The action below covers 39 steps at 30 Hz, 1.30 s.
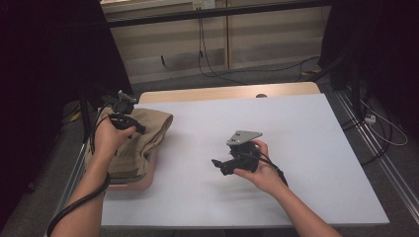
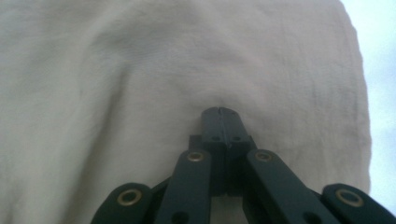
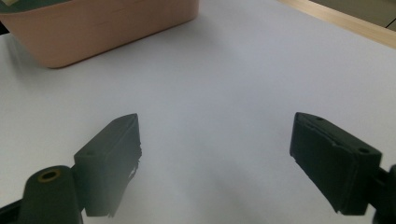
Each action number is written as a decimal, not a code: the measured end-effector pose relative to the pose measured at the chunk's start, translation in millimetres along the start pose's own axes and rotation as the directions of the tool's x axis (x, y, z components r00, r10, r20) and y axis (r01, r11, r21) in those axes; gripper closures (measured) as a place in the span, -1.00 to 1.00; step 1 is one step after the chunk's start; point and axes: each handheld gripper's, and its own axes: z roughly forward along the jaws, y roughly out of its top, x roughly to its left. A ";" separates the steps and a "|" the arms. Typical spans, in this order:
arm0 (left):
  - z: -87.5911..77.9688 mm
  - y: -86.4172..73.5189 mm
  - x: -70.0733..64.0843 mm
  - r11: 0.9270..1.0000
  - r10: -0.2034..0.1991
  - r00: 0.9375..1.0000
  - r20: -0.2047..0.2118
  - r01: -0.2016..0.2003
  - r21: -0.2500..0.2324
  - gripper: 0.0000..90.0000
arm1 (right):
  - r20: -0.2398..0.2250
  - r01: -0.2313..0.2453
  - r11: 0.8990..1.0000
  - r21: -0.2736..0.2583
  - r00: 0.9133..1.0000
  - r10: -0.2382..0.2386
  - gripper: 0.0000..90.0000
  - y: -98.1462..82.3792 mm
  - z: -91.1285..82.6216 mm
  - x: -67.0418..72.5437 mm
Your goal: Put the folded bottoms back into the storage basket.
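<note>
With your left gripper [image 2: 219, 116] jaws pinched together on the folded tan cloth [image 1: 143, 133] atop the pink plastic basket [image 3: 93, 32], lift slowly; keep your right gripper [image 3: 215, 158] jaws apart, ready.

A white table [image 1: 296, 148] is carrying the scene, its pale wooden edge showing along the far side. A pink basket [image 1: 143, 180] is sitting directly on the table near the left edge, and a beige cloth [image 1: 143, 131] is lying piled in the basket, spilling over its rim.
</note>
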 end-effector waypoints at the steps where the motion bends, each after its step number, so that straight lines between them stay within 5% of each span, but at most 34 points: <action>1: 1.1 0.2 0.2 1.000 -0.003 1.000 0.003 0.003 0.002 1.00 | -0.001 0.001 1.000 0.002 1.000 -0.001 -0.65 -0.2 0.0 -0.2; 24: 37.2 -5.8 -2.2 0.996 -0.018 1.000 -0.019 0.019 0.083 1.00 | 0.001 -0.003 1.000 0.002 1.000 0.003 -0.65 -1.3 1.3 -1.4; 39: 70.1 -18.1 14.0 0.991 -0.091 0.996 0.003 0.091 0.093 1.00 | 0.002 -0.003 1.000 0.006 1.000 0.003 -0.65 -4.5 2.3 -1.2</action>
